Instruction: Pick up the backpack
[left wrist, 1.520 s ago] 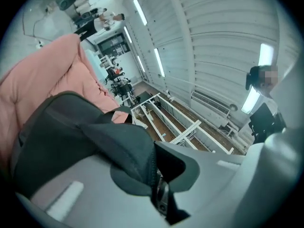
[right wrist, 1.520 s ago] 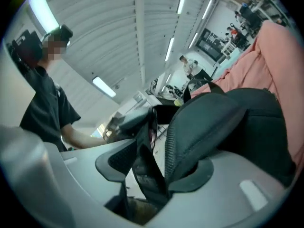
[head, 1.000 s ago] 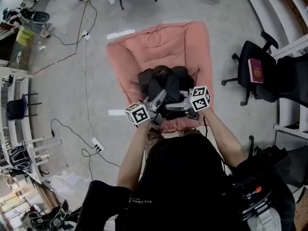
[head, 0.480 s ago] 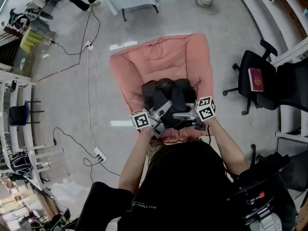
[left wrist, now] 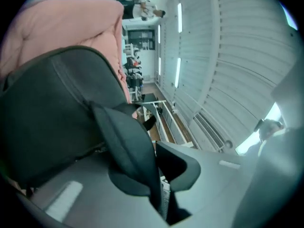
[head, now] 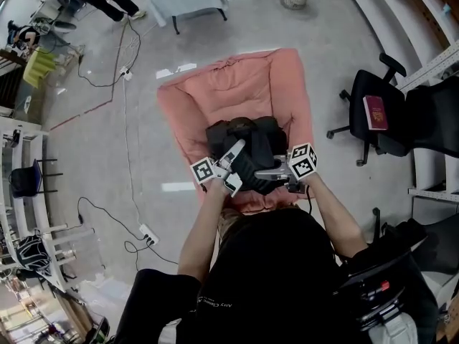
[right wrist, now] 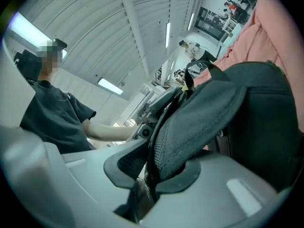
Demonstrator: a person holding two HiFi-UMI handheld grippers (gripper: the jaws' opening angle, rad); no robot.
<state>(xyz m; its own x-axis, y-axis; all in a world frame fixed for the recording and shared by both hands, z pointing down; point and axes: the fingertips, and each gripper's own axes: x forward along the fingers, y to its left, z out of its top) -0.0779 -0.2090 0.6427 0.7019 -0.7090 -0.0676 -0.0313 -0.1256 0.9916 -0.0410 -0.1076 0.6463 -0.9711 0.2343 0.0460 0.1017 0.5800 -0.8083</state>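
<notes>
**Operator:** Item one, the backpack [head: 247,138]. Where is it, and what do I have on it?

**Spotter:** Location: on the pink cushion [head: 229,84] on the floor, just ahead of you, and by the look of it not yet lifted.
Right gripper [head: 259,172]: its jaws have just closed. They stand narrow, pinched on the right strap [right wrist: 199,122], with the padded mesh deep between them.
Left gripper [head: 237,149]: its jaws have just been opening a little but are narrow all the same. The left strap [left wrist: 126,146] lies between them and appears gripped.

**Operator:** Handling for the lift?

**Spotter:** My judgement: firm up your left squeeze first, because a strap edge can slide out. Then raise both hands together, evenly, straight up off the cushion. Expect the soft bag to sag and swing, and keep the straps from twisting.

**Operator:** Which view shows what?

**Spotter:** Head view: the whole backpack, the cushion, and both grippers at its near edge. It also shows an office chair [head: 369,81] with a red book [head: 374,112] on it, well apart on your right. It does not show pad contact.
Gripper views: each strap in its own jaws, so contact is readable there. They do not show the base of the backpack or the floor.
Right gripper view only: a person in a dark shirt [right wrist: 52,113] in the background.
</notes>
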